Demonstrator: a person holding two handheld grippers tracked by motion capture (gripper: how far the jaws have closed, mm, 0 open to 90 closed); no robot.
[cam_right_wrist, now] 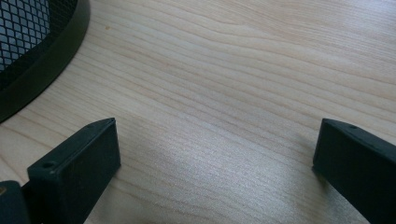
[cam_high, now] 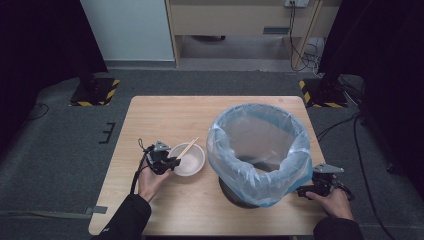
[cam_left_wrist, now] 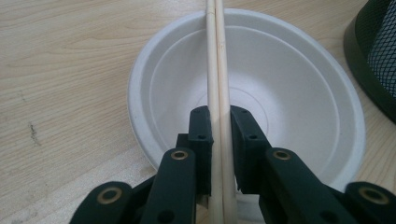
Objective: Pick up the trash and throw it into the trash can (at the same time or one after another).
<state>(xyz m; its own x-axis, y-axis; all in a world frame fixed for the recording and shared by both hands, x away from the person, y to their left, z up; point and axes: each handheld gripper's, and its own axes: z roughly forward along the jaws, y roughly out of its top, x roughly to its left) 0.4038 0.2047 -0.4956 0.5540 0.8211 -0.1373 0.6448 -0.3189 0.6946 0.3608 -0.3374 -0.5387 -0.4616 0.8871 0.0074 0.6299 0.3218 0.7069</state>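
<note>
Chopsticks (cam_left_wrist: 217, 70), unmarked, lie across the white bowl (cam_left_wrist: 289, 93), pinched as a pair by the left gripper (cam_left_wrist: 219, 119). Beside the bowl stands a lined bin (cam_high: 260, 150). Right gripper (cam_right_wrist: 215, 154) rests on the table (cam_right_wrist: 233, 70), jaws spread wide.

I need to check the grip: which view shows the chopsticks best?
The left gripper view: the chopsticks run close-up between the left gripper pads, over the white bowl. The high view shows them small and slanted; the right gripper view faces the table.

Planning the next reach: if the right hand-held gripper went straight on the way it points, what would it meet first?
Probably the bare wooden table: the open right hand-held gripper angles down at it; the mesh bin sits off to one side.
</note>
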